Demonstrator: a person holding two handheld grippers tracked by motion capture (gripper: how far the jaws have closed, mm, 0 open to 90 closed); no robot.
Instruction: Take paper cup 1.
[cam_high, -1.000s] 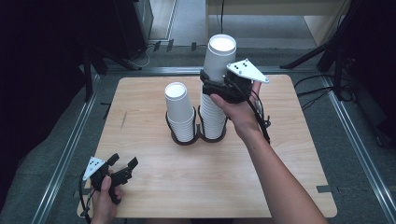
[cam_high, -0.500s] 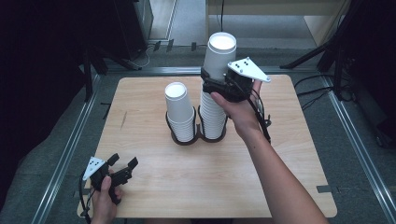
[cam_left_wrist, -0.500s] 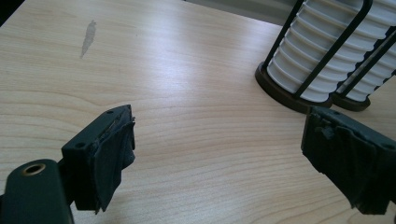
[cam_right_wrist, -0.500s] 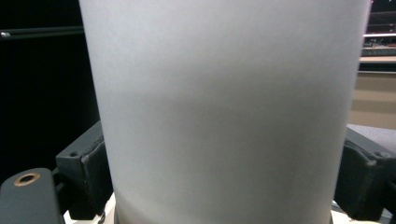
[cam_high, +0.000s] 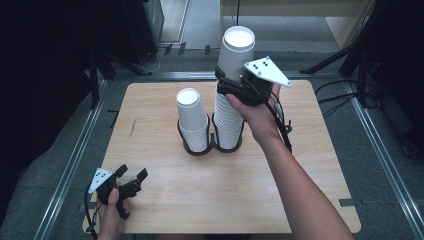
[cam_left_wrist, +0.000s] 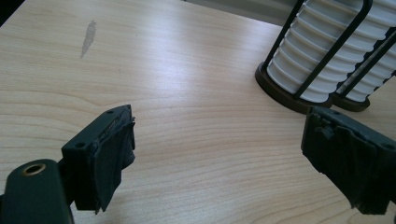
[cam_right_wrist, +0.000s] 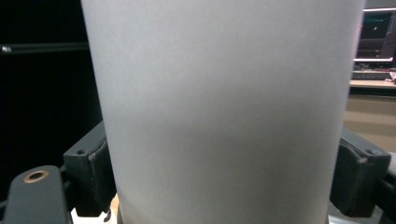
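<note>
My right gripper (cam_high: 231, 86) has just clamped the top white paper cup (cam_high: 236, 52) of the taller stack; I reckon lifting follows (left gripper (cam_high: 131, 179) gapes, empty).

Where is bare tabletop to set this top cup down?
Bare wood lies between the cup holder and the table's near edge, and right of the holder to the right edge. It is crowded at the two cup stacks, where the right gripper clamps the top cup.

Wooden table (cam_high: 165, 210), grey floor (cam_high: 380, 150)
</note>
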